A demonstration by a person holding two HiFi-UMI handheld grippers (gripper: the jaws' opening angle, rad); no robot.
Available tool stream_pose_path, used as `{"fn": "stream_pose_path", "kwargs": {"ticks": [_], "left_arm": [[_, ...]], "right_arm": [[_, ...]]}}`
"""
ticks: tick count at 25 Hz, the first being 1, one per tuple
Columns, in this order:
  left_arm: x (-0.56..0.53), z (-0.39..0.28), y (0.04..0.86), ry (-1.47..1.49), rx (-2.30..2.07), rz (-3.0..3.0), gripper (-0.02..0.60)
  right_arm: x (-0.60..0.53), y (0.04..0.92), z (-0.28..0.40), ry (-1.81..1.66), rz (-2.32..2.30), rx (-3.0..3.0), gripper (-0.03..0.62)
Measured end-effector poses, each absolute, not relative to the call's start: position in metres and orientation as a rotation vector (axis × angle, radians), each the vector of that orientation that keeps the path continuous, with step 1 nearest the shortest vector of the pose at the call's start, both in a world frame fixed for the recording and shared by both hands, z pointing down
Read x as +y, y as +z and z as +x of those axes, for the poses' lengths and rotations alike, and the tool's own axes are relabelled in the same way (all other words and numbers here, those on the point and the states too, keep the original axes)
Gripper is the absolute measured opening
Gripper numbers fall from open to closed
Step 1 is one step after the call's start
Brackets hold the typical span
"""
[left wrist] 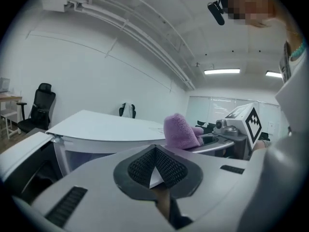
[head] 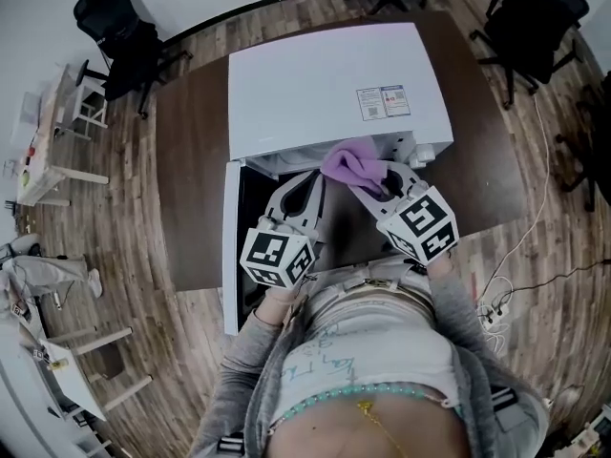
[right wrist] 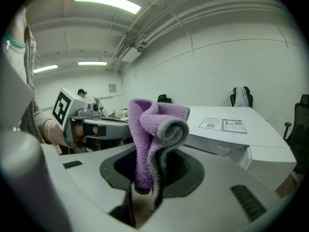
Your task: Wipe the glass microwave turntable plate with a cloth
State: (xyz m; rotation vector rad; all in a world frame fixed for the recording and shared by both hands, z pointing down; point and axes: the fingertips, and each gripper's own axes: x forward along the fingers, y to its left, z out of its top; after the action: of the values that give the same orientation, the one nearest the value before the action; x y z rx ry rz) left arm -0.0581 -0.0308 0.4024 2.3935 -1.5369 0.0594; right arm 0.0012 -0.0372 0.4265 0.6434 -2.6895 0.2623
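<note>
Left gripper, jaws fully closed, pads together, nothing held, right gripper, jaws clamped on folded purple cloth, cloth standing up above the pads, both grippers side by side before white microwave, door swung open, dark table beneath.

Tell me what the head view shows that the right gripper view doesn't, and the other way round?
Only the head view: the wooden floor, the brown table and the open door of the white microwave. Only the right gripper view: ceiling lights and, close up, the right tongs shut on the purple cloth. Both: that cloth, the microwave's top with its label, and the left tongs.
</note>
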Motion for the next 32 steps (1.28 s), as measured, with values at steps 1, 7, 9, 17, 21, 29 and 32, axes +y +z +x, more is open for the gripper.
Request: {"fn": "stream_pose_path", "kwargs": {"ticks": [1, 7, 9, 17, 21, 29, 32], "left_arm": [[-0.030, -0.060, 0.400, 0.069, -1.528, 2.413, 0.011], [-0.026, -0.066, 0.389, 0.094, -1.418, 2.516, 0.011], [-0.024, -0.067, 0.386, 0.096, -1.390, 2.557, 0.011], [-0.019, -0.068, 0.385, 0.064, -1.347, 2.618, 0.011], [-0.015, -0.065, 0.378, 0.056, -1.304, 2.643, 0.011], [-0.016, -0.064, 0.380, 0.058, -1.250, 2.648, 0.011], [-0.015, -0.063, 0.380, 0.069, -1.244, 2.656, 0.011]], "right_arm": [[-0.035, 0.423, -0.001, 0.290, 0.654, -2.708, 0.118], [-0.028, 0.406, -0.009, 0.259, 0.781, -2.719, 0.118], [-0.024, 0.403, -0.012, 0.246, 0.811, -2.718, 0.118], [-0.004, 0.405, -0.012, 0.202, 0.929, -2.688, 0.118], [0.001, 0.403, -0.006, 0.194, 0.990, -2.661, 0.118], [0.005, 0.413, -0.002, 0.216, 1.040, -2.621, 0.118], [0.006, 0.415, -0.005, 0.223, 1.038, -2.615, 0.118]]}}
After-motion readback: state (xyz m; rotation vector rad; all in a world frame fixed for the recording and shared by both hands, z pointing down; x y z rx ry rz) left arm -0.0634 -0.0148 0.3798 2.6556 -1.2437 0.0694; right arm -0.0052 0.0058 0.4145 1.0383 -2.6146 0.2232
